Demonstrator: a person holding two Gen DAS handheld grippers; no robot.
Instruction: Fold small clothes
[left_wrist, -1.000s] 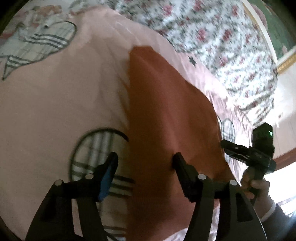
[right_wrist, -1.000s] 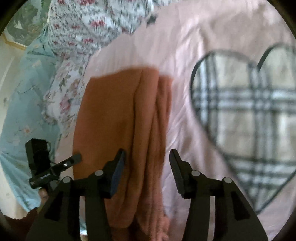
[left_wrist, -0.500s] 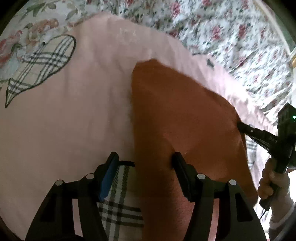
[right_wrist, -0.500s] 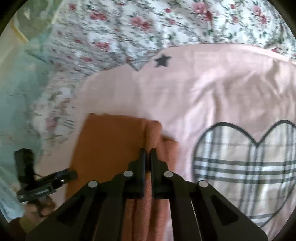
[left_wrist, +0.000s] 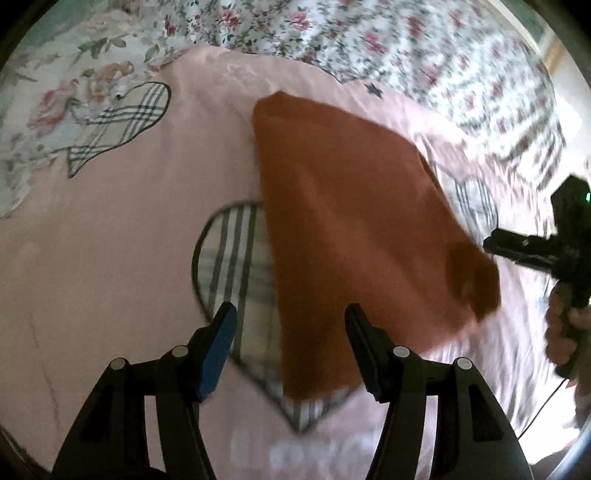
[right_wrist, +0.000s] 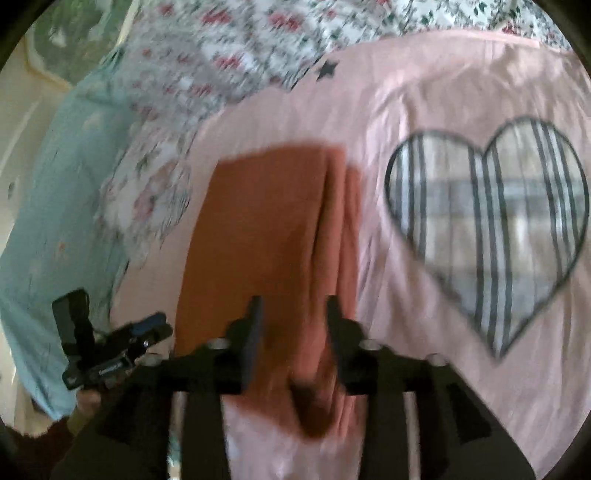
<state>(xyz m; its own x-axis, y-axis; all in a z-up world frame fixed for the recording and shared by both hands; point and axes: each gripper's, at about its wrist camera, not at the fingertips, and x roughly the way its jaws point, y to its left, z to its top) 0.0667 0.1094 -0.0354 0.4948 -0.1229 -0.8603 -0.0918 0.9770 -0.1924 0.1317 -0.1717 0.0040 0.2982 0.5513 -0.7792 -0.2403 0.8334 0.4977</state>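
A folded rust-orange garment (left_wrist: 354, 229) lies flat on a pink bed cover (left_wrist: 110, 229) with plaid heart patches. In the left wrist view my left gripper (left_wrist: 288, 332) is open above the garment's near left edge, holding nothing. My right gripper (left_wrist: 524, 251) shows at the right, just beyond the garment's right corner. In the right wrist view the garment (right_wrist: 266, 236) shows its stacked folds, and my right gripper (right_wrist: 293, 325) is open over the near end of those folds, empty. The left gripper (right_wrist: 125, 339) shows at lower left.
A plaid heart patch (left_wrist: 236, 273) lies partly under the garment; another (right_wrist: 491, 221) sits to its right. A floral quilt (left_wrist: 406, 48) covers the far side of the bed. A light blue floral sheet (right_wrist: 48, 221) lies at the left.
My right gripper, shut on the garment's folded edge half a second ago, has opened and let it go. Both grippers have pulled back, and the garment lies flat.
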